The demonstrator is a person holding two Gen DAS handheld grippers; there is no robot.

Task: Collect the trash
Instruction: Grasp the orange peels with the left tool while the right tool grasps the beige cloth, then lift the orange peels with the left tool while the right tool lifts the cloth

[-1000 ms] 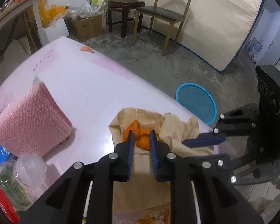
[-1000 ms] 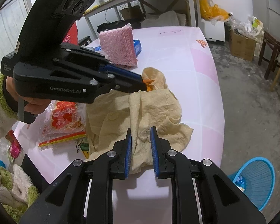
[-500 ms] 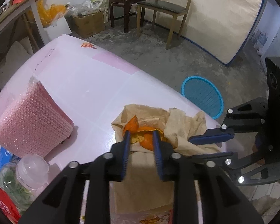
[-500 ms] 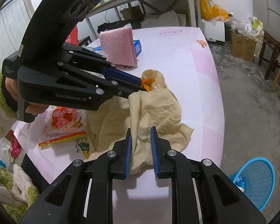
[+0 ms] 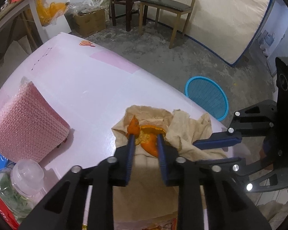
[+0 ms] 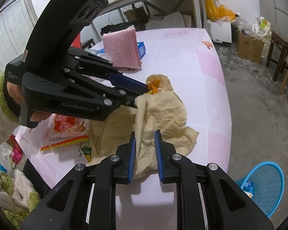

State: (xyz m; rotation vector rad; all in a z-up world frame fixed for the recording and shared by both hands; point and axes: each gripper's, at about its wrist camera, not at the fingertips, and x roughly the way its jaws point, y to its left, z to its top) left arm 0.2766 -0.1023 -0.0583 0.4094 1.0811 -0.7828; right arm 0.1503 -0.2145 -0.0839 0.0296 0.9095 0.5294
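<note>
Orange peel pieces [image 5: 146, 134] are seen lying in the crumpled beige paper towel [image 6: 163, 113] on the pink tabletop [image 5: 76, 88], near its edge above the floor; the left gripper [image 5: 145, 137] is closing, its jaws set either side of the peel; whether the pads press on it cannot be told; the right gripper [image 6: 145, 136] is held narrowly apart with a fold of the towel between its jaws, contact unclear; one round blue mesh basket [image 6: 266, 187] is seen on the floor just beside that edge; wide bare tabletop is left beyond the towel; one pink mesh pack [image 5: 25, 126] and one clear bottle [image 5: 23, 180] are counted well apart.
</note>
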